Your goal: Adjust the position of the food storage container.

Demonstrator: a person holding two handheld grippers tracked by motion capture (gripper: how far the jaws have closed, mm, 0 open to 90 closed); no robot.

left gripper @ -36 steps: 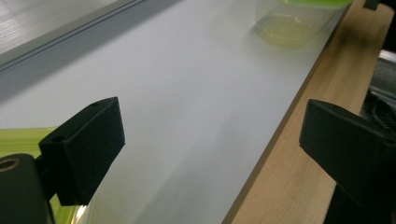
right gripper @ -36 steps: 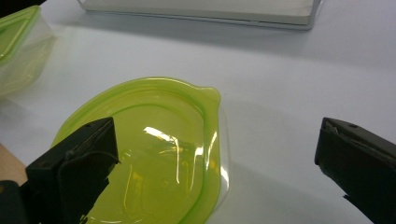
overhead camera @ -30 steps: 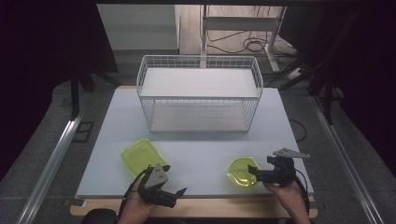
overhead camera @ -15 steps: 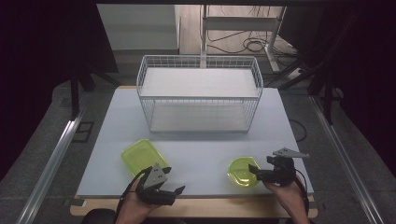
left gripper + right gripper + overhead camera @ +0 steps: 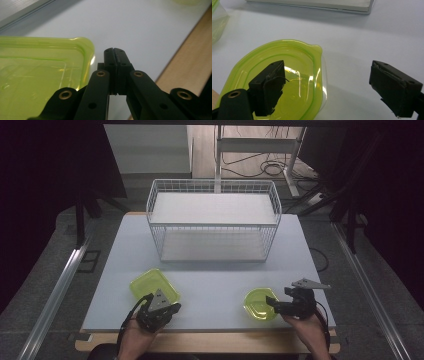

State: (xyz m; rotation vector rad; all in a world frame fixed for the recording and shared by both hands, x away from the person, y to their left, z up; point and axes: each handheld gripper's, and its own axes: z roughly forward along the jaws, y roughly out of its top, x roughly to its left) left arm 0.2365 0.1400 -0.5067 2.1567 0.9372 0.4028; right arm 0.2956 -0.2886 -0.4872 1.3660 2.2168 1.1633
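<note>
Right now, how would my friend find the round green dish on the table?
Start at the white wire basket at the back of the table, then look toward the near right corner. The round green dish lies there by the right gripper. The other green container, at the near left, is square-cornered.

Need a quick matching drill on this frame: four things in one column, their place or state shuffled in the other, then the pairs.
Things:
1. left gripper
2. right gripper
3. square green container
4. wire basket

States or places:
A. far middle of the table, white
B. jaws wide apart, one over the round green lid
C. jaws pressed together on nothing, just closed
D. near left of the table, beside the shut jaws

Pairs: 1-C, 2-B, 3-D, 4-A
</note>
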